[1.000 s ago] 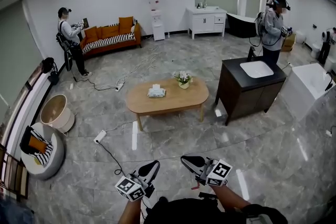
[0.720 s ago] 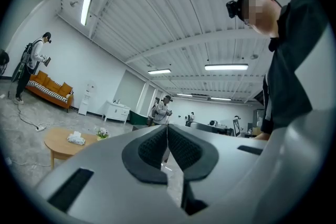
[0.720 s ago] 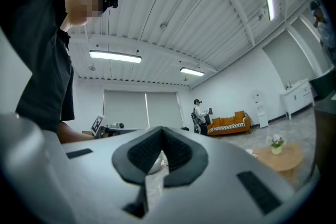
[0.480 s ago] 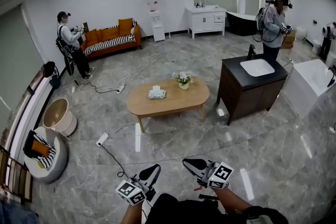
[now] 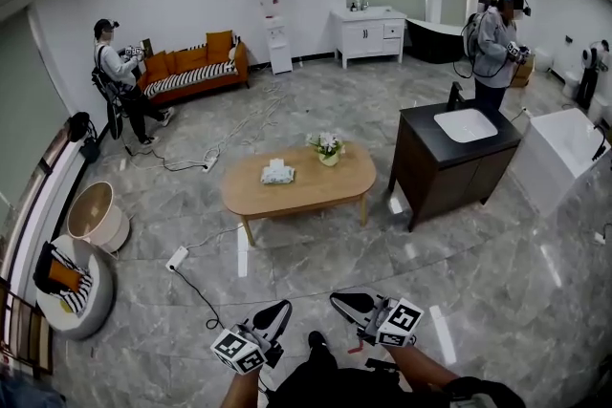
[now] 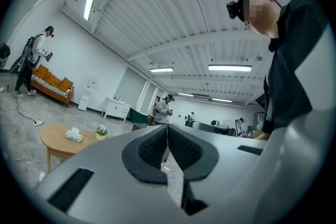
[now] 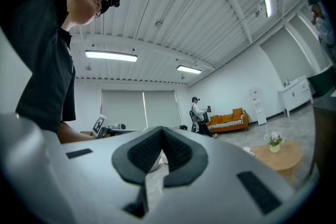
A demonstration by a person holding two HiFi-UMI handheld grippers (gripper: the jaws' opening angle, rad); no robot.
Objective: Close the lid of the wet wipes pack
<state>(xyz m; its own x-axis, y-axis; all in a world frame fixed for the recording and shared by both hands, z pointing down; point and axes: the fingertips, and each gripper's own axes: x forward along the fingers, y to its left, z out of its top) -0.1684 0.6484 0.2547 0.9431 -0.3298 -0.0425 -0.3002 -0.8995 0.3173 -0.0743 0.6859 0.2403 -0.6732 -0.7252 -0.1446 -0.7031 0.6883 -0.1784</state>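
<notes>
Here, left gripper (image 5: 278,307) and right gripper (image 5: 338,299) jaws together, wet wipes pack (image 5: 277,172) on table (image 5: 320,189)

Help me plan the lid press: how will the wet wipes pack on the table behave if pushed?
The wet wipes pack looks small and soft-sided, so probably light and squashy. It lies low on the wooden table, so it would likely slide, not tip.
</notes>
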